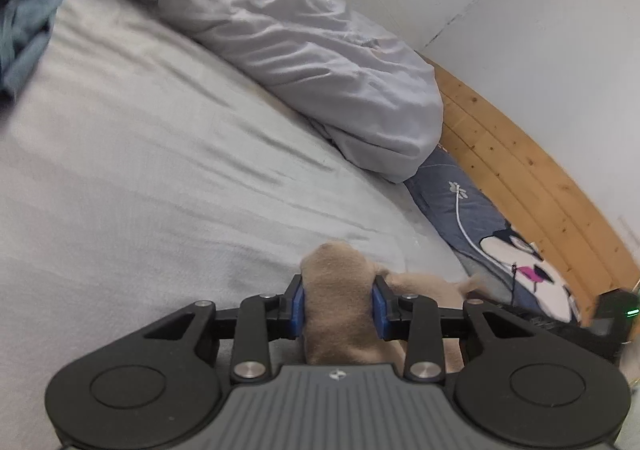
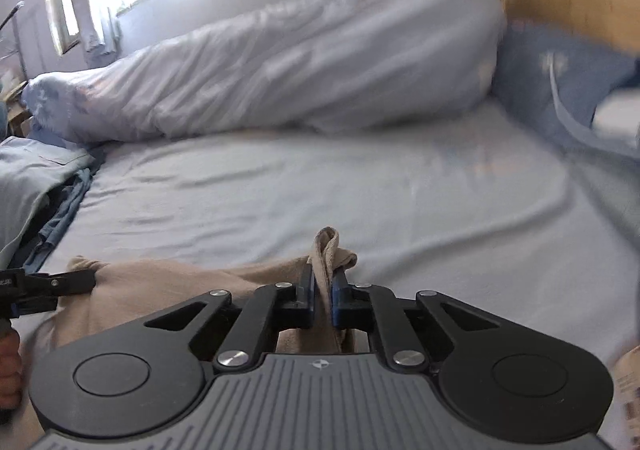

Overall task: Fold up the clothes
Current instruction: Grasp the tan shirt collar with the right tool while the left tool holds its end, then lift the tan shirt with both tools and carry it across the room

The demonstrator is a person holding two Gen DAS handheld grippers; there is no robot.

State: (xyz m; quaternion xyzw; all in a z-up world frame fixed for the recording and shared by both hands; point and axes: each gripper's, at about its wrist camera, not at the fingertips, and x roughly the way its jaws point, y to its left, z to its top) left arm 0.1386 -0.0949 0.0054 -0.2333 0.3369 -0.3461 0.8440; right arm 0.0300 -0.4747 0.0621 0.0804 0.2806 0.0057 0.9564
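Observation:
A tan garment (image 2: pixel 160 286) lies low over the pale grey bed sheet (image 2: pixel 320 189). My left gripper (image 1: pixel 338 304) is shut on a thick bunched fold of the tan garment (image 1: pixel 336 290), which fills the gap between the blue pads (image 1: pixel 298 308). My right gripper (image 2: pixel 322 292) is shut on a thin folded edge of the same garment, which sticks up between its fingers. The left gripper also shows at the left edge of the right wrist view (image 2: pixel 52 284), holding the garment's other end.
A rolled pale duvet (image 1: pixel 300 49) lies along the back of the bed by the white wall. A blue patterned pillow (image 1: pixel 480 221) and a wooden headboard (image 1: pixel 520 153) are at the right. A pile of blue-grey clothes (image 2: pixel 36 185) sits at the left.

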